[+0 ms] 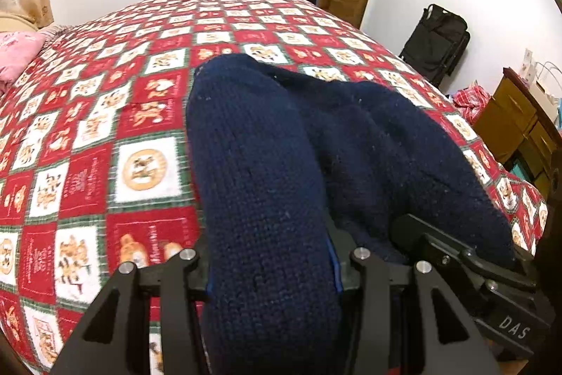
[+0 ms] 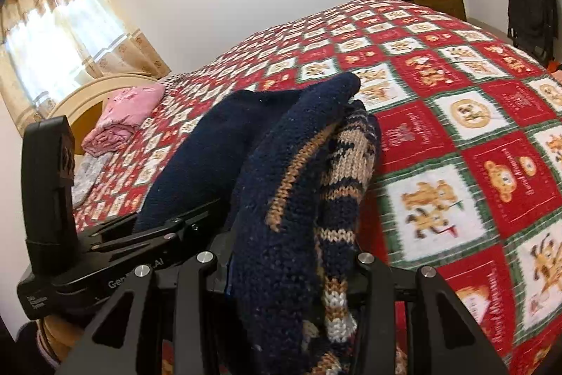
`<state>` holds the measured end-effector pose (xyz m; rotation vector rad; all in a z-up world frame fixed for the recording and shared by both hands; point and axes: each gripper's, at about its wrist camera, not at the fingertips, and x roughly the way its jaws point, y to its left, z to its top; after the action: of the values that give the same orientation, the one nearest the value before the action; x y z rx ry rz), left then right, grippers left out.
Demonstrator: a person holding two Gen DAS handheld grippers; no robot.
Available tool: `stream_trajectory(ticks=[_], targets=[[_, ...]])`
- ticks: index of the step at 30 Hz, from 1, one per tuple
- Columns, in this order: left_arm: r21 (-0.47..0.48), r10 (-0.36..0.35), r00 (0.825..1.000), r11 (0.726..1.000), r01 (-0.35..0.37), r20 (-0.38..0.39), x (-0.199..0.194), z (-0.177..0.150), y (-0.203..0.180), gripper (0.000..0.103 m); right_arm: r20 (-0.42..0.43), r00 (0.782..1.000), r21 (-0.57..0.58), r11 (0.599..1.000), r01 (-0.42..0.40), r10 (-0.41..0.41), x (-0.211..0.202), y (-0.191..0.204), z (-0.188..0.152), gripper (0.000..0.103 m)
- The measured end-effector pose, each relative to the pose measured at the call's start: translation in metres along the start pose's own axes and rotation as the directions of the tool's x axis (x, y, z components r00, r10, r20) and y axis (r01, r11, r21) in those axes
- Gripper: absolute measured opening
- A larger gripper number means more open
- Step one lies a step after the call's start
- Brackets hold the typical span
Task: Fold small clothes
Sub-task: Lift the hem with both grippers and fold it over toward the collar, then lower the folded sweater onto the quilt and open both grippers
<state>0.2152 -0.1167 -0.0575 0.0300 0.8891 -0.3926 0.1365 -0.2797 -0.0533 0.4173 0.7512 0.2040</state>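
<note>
My left gripper is clamped on a thick fold of the navy knitted sweater. My right gripper is clamped on another fold of it, where a tan patterned band shows. The sweater hangs bunched between both grippers above the bed's red checked quilt.

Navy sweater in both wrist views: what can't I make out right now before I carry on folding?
- Left wrist: the left gripper pads are buried under the navy sweater.
- Right wrist: the right gripper pads are hidden by the same knit; its patterned side is bunched.
- Both views: the sweater's lower end is cut off by the bottom edge, and it hides part of the bedspread.
</note>
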Motion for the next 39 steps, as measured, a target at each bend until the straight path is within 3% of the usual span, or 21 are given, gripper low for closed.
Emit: stream_trajectory(ticks=[20,33,37,39], targets=[[-0.130,0.103,0.992,0.987,-0.093,0.071,-0.028,0.002,0.101,0.047,-0.037,0.991,-0.110,0.985,-0.132,0.129,0.064,0.102,0.017,0.042],[-0.202,0.285,0.950,0.945,-0.257,0.124,-0.044,0.032,0.204,0.047,-0.027,0.964,-0.151,0.952,-0.266,0.265,0.155,0.194,0.048,0.042],[-0.214,0.321,0.940,0.932,-0.292,0.118,-0.029,0.041,0.232,0.047,-0.038,0.966,-0.151,0.954,-0.258,0.255,0.192,0.204,0.055,0.041],[-0.220,0.327,0.941,0.928,-0.301,0.093,-0.014,0.040,0.246,0.047,-0.061,0.975,-0.161,0.962,-0.220,0.213,0.213,0.206,0.055,0.041]])
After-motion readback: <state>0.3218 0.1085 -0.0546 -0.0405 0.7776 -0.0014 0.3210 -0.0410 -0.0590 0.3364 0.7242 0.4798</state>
